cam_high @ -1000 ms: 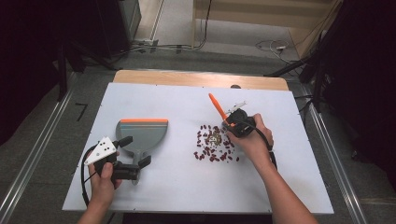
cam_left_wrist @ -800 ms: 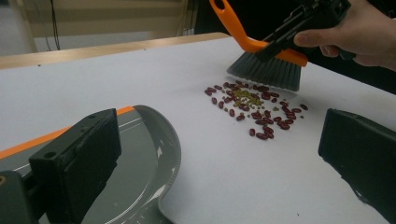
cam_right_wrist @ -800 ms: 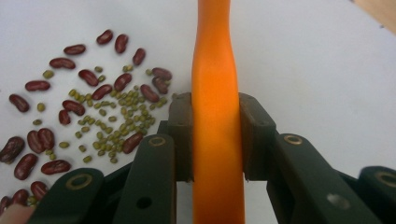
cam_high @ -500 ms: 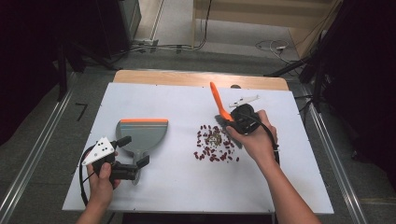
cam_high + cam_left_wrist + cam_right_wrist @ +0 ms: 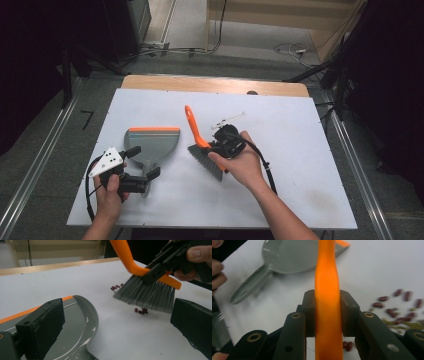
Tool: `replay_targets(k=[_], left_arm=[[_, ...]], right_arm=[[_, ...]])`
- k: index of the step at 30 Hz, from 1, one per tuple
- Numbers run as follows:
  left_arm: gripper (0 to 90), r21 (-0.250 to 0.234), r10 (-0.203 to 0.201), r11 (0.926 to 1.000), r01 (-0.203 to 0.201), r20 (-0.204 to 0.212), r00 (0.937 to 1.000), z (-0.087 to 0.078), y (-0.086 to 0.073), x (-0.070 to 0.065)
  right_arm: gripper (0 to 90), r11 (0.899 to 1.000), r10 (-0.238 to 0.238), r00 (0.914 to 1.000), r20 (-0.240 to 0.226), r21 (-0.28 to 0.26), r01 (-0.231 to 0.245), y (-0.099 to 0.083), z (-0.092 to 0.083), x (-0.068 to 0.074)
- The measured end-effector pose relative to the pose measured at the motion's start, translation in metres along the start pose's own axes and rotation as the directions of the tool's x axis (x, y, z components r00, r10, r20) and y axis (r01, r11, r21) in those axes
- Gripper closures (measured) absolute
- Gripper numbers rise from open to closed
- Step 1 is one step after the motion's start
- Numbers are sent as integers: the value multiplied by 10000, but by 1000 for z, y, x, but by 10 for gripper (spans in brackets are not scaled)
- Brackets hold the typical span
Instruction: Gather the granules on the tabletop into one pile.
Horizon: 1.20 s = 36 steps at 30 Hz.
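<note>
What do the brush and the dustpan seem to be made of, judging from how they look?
The brush: its orange handle looks like smooth moulded plastic with a soft sheen; its grey bristles look like fine synthetic fibres, though I cannot be sure. The dustpan: probably grey plastic, slightly glossy, with reflections on its curved rim, and an orange strip at the front edge that may be rubber or plastic.

No readable text, labels or numbers — none on brush, dustpan, table

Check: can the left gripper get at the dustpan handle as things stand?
Probably yes. The left gripper is open with its jaws either side of the dustpan handle, and the brush is off to the side.
</note>
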<state>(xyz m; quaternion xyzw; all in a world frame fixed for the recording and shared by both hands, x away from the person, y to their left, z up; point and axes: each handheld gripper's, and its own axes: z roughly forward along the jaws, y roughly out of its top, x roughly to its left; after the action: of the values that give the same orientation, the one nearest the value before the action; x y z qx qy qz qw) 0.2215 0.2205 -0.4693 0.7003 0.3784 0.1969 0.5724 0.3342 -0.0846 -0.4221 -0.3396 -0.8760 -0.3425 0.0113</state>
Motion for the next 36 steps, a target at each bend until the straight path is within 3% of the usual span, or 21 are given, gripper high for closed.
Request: replay_targets(k=[3, 8, 9, 15, 22, 36], left_arm=[[0, 4, 0, 10000, 0, 0, 10000, 0, 0, 0], [0, -1, 8, 10000, -8, 2, 10000, 0, 0, 0], [0, -6, -3, 10000, 3, 5, 10000, 0, 0, 0], [0, -22, -75, 10000, 75, 2, 10000, 0, -1, 1], [0, -26, -116, 9999, 116, -5, 9999, 0, -1, 0], [0, 20, -132, 9999, 132, -26, 9999, 1, -2, 1]], right_arm=[[690, 9990, 281, 9988, -389, 373, -266, -2, 15, -2], [689, 9976, 304, 9995, 92, 626, -309, -5, 28, -15], [688, 9973, 426, 9991, 84, 592, -431, -5, 26, -24], [686, 9979, 295, 9980, 565, 562, -326, -5, 20, -41], [683, 9965, 673, 9929, 983, 425, -718, -7, 10, -66], [683, 9924, 1173, 9834, 1384, 219, -1214, -9, -1, -88]])
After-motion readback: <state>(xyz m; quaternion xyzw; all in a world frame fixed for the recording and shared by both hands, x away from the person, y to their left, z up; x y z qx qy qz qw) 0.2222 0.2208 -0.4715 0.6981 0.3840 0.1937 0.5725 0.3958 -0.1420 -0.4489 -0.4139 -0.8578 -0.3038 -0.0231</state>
